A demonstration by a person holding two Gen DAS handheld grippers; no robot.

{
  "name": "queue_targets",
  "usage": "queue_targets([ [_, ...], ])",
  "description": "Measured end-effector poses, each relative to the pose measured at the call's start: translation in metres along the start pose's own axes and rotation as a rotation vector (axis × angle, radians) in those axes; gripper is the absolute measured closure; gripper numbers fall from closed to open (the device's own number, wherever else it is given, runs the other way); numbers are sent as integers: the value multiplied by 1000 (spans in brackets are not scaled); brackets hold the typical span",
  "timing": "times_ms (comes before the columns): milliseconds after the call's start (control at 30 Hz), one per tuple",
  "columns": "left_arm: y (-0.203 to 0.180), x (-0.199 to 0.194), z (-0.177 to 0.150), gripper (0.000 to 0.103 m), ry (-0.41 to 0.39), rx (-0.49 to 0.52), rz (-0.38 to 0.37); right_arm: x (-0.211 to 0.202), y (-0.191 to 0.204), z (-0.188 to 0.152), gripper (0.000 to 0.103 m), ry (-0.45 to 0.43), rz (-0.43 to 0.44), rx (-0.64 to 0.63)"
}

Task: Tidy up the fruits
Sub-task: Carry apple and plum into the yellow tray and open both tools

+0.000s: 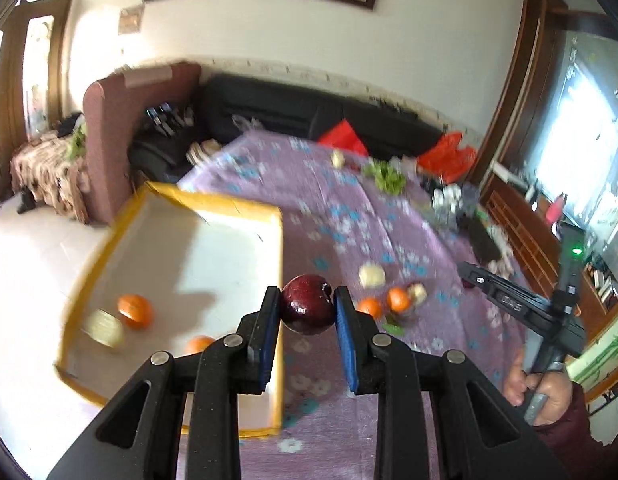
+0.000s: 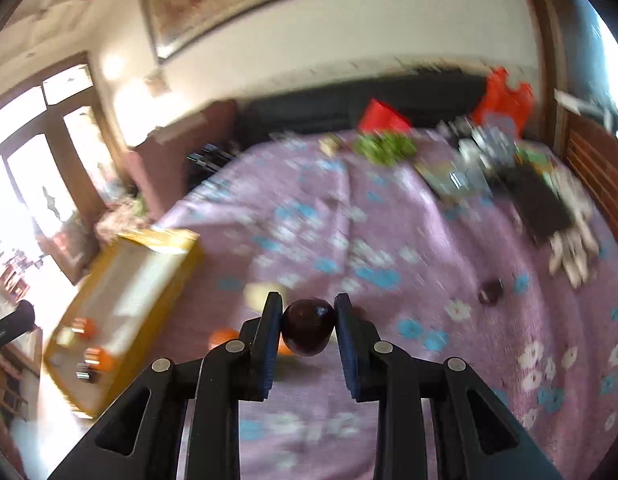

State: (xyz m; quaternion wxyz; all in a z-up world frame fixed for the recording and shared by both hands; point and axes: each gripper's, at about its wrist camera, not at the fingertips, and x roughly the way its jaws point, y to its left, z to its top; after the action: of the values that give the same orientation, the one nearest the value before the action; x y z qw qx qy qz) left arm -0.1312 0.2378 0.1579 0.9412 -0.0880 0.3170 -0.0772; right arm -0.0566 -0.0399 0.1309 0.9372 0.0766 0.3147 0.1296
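The left gripper [image 1: 307,308] has matte black plastic arms with round silver rivets and blue pads on its fingers [image 1: 346,344]. The right gripper [image 2: 308,320] looks the same. The person's right hand [image 1: 541,390] shows bare skin and a dark maroon sleeve.

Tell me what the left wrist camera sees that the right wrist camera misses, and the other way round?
Only the left wrist view shows the person's hand gripping the other hand-held gripper's handle, and two small oranges on the cloth.

Only the right wrist view shows a lone dark round fruit lying far right on the cloth, and bright windows.

Both show a hand-held gripper (left, right) clamped on a dark red apple (left, right), the yellow-rimmed white tray and the purple flowered cloth.
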Motion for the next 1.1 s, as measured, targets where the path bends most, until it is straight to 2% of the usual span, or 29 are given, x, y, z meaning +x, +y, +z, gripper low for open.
queue_targets([
  [233, 39, -88, 50, 77, -173, 28, 121, -74, 105, 69, 73, -180, 180, -188],
  [333, 55, -119, 72, 77, -229, 36, 189, -87, 147, 101, 73, -203, 279, -213],
  [433, 70, -153, 99, 77, -307, 52, 293, -96, 186, 133, 73, -225, 361, -223],
  [500, 81, -171, 119, 77, -327, 60, 353, -99, 213, 149, 73, -226, 402, -245],
  [567, 88, -180, 126, 77, -335, 61, 381, -94, 234, 153, 73, -203, 430, -260],
  [633, 92, -176, 123, 77, -316, 65, 390, -82, 243, 137, 73, -164, 431, -268],
  [733, 96, -147, 98, 76, -251, 70, 346, -40, 237, 96, 73, -46, 413, -264],
  [833, 103, -97, 65, 76, -148, 48, 285, 20, 224, 41, 73, 92, 342, -269],
  [933, 111, -34, 31, 76, -14, -19, 201, 64, 211, -6, 73, 202, 291, -287],
  [1000, 116, 4, 7, 76, 66, -54, 188, 92, 206, -30, 73, 266, 267, -301],
  [1100, 124, 48, -25, 77, 168, -89, 181, 123, 207, -45, 73, 321, 248, -318],
])
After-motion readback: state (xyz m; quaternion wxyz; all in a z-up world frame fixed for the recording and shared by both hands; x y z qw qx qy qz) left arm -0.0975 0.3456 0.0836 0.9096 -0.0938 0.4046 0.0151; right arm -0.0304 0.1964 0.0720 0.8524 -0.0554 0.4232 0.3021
